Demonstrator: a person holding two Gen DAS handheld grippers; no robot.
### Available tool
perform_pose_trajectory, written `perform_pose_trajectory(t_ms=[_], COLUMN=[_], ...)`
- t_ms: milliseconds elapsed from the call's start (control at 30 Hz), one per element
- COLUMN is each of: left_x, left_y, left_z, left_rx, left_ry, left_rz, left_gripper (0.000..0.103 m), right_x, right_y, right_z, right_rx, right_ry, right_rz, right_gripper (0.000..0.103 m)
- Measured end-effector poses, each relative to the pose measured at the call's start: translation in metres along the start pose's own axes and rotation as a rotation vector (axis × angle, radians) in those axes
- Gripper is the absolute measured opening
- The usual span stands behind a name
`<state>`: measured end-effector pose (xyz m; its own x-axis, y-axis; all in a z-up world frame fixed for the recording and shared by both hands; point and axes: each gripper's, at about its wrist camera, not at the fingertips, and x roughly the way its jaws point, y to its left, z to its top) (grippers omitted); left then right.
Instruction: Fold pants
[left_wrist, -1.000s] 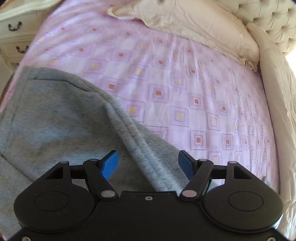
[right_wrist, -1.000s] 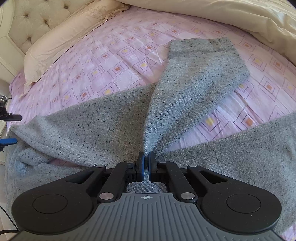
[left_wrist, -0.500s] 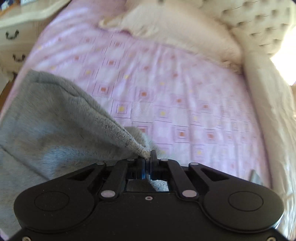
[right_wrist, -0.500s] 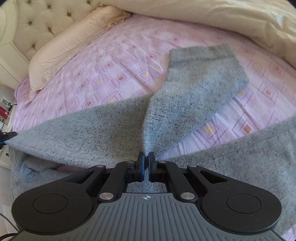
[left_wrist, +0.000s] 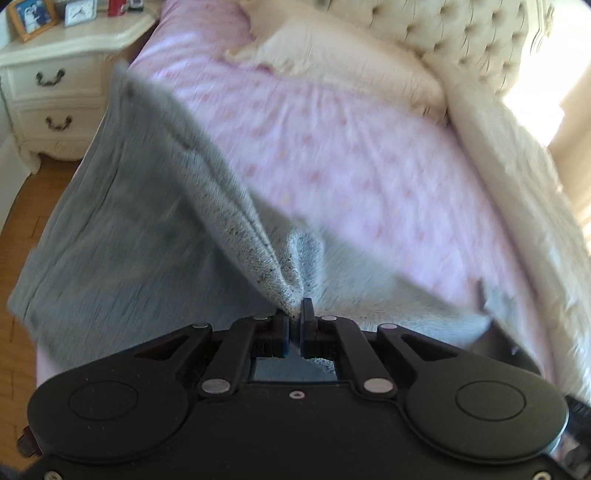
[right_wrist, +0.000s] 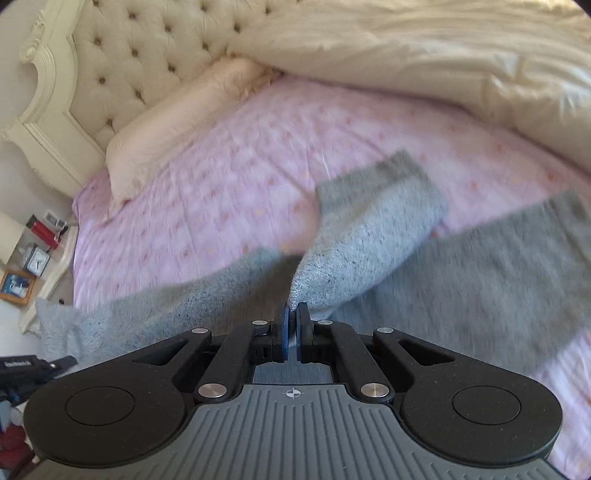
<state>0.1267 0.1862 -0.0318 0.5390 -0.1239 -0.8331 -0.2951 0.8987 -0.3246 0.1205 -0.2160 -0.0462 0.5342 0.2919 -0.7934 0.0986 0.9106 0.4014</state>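
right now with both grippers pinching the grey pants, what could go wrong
The left gripper pinches only a thin ridge of the grey speckled knit pants at its fingertips; a sharp pull could slip the fabric out. The right gripper likewise bites just a narrow fold. One pant leg lies skewed across the pink patterned bedsheet, so the fold may land misaligned.

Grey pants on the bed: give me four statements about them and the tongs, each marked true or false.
1. The left tongs are shut on the grey pants. True.
2. The right tongs are open above the fabric. False: they are shut on the grey pants.
3. The pants lie on a pink patterned sheet. True.
4. The nightstand is bare. False: a clock and a framed photo stand on it.
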Motion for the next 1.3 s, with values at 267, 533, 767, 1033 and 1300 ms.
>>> perform_pose_trajectory(t_ms=[267, 533, 767, 1033, 1300], left_x=[0.05, 0.07, 0.07, 0.07, 0.062], left_y=[0.019, 0.016, 0.008, 0.009, 0.017], left_z=[-0.035, -0.036, -0.042, -0.044, -0.048], left_rx=[-0.033, -0.013, 0.033, 0.031, 0.008], left_ry=[0.159, 0.178, 0.143, 0.13, 0.13], left_rz=[0.073, 0.08, 0.086, 0.066, 0.045], left_gripper=[0.007, 0.008, 0.008, 0.008, 0.009], right_x=[-0.006, 0.033, 0.1, 0.151, 0.124], right_y=[0.02, 0.032, 0.05, 0.058, 0.033], right_z=[0.011, 0.06, 0.082, 0.077, 0.09], right_rx=[-0.1, -0.301, -0.384, -0.43, -0.367], right_ry=[0.042, -0.04, -0.085, -0.03, -0.013], right_rz=[-0.073, -0.185, -0.318, -0.418, -0.372], right_gripper=[0.01, 0.016, 0.023, 0.03, 0.006])
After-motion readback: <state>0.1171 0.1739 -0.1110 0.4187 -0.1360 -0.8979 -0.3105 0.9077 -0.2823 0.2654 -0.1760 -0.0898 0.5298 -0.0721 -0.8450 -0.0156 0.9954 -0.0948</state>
